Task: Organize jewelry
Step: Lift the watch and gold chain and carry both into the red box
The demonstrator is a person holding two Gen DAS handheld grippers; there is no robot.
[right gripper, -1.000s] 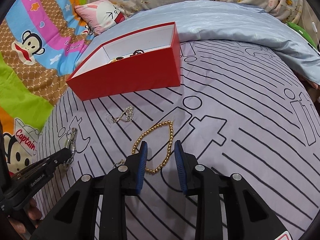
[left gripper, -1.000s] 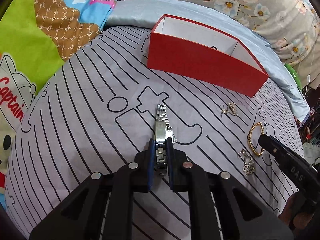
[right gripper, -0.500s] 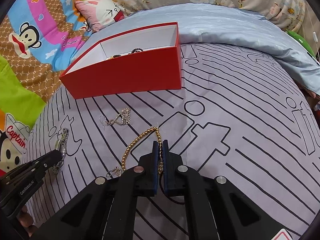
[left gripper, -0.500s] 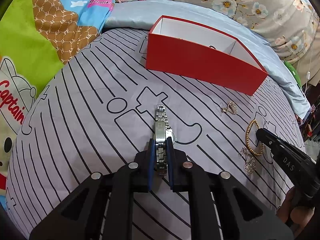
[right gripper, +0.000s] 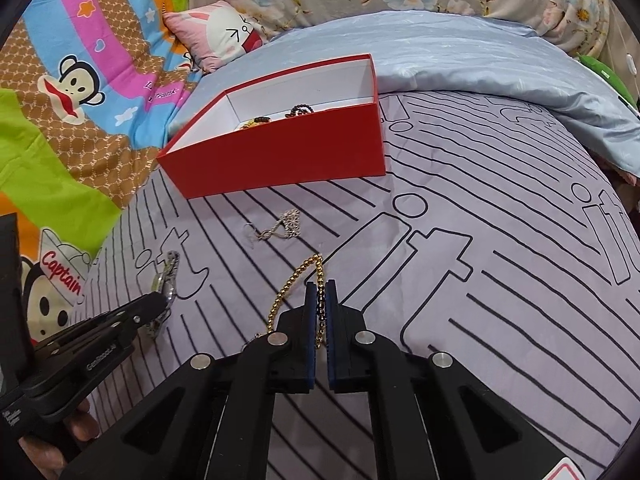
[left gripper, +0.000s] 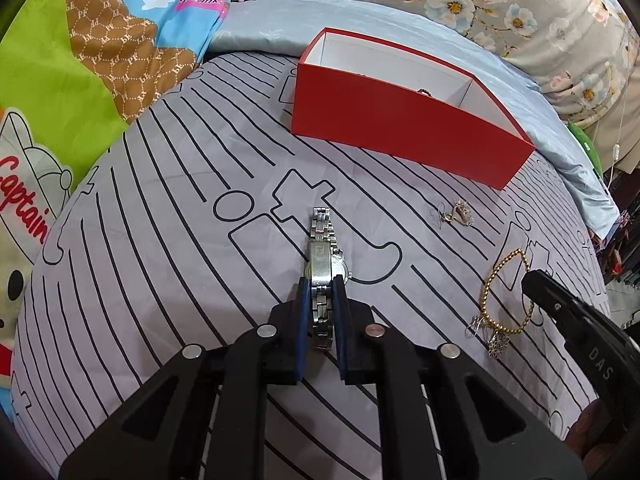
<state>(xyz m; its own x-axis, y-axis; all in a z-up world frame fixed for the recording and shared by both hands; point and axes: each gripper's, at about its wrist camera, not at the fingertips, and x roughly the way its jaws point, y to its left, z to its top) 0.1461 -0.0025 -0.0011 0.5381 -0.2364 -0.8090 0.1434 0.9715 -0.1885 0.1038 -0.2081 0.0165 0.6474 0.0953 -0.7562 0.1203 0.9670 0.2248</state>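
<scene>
1 watch (left gripper: 322,258), 1 gold bracelet (right gripper: 298,280), 2 earrings (right gripper: 282,229), 1 red box (left gripper: 400,136).

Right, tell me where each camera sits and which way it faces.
Left wrist: on the left gripper, angled down at the striped bedsheet; its jaws clamp the silver metal watch.
Right wrist: on the right gripper, angled down likewise; its jaws clamp the gold bead bracelet; a hand shows at lower left.
Shared: the red cardboard box, watch, bracelet, and each other's gripper.
</scene>
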